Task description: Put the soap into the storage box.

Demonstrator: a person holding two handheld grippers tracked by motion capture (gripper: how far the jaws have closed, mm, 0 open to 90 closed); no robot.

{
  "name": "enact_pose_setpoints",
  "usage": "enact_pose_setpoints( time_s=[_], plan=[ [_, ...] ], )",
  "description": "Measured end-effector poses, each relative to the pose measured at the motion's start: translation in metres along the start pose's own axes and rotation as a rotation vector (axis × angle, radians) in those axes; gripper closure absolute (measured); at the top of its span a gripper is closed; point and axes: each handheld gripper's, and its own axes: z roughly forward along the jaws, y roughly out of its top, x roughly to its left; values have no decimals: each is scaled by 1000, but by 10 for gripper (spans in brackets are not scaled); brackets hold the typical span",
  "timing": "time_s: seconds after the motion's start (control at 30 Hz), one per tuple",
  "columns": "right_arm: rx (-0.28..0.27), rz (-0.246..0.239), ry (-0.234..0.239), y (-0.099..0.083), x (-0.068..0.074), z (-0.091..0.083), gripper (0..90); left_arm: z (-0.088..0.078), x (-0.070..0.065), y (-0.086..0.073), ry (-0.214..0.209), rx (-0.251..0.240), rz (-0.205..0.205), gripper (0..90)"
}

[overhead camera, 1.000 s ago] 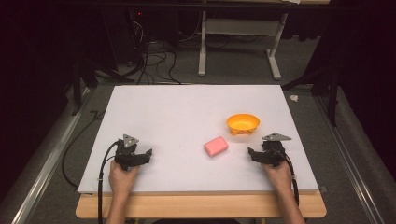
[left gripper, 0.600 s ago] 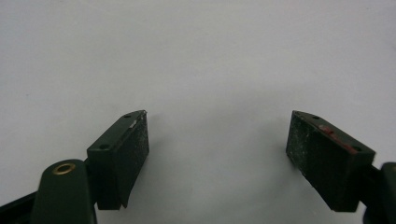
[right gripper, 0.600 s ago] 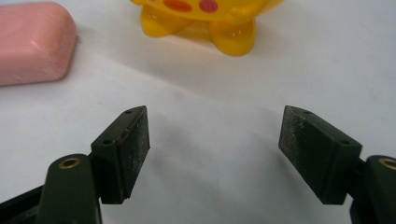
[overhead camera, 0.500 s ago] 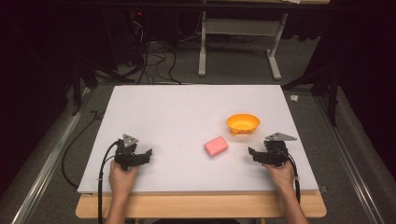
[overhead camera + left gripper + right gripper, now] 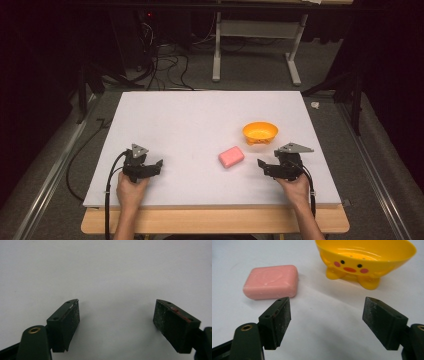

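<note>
The right gripper [image 5: 266,167], black and held in a hand at the near right of the white matte table [image 5: 200,120], has just been opening its jaws; in the right gripper view [image 5: 327,322] they stand well apart with only bare table between them, holding and touching nothing; the flat pads [image 5: 284,320] look rough, dusted with pale specks. The left gripper [image 5: 152,167] rests at the near left, its jaws spread just as wide in the left gripper view [image 5: 116,322] over plain white surface, empty as well.

The pink rectangular bar of soap [image 5: 231,156] lies flat on the table just left of the right gripper and well apart from the left one; its corners are rounded, its surface smooth and faintly chalky with small white flecks; seen from above, its long axis runs from near left to far right, slightly slanted. In the right gripper view the soap [image 5: 271,282] sits just beyond the left jaw tip, not touching it.

The orange-yellow glossy plastic soap dish [image 5: 260,132], bowl-shaped on stubby feet, stands just beyond the soap toward the far right; a duck face with pink cheeks is printed on its side [image 5: 362,262], and small drain holes dot the inside.
</note>
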Motion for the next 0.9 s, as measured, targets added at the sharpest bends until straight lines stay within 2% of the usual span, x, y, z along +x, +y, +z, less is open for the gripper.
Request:
enact_pose_setpoints(
  time_s=[0.13,0.63,0.73,0.9],
  plan=[
    [-1,-8,23,2,7,2,218,0,0,0,1,0,0,218],
    [-2,-48,66,12,34,8,176,0,0,0,1,-1,1,218],
    [15,-50,56,14,39,12,182,0,0,0,2,-1,2,218],
    [18,-53,68,17,46,17,179,0,0,0,2,-1,3,219]
  ],
)
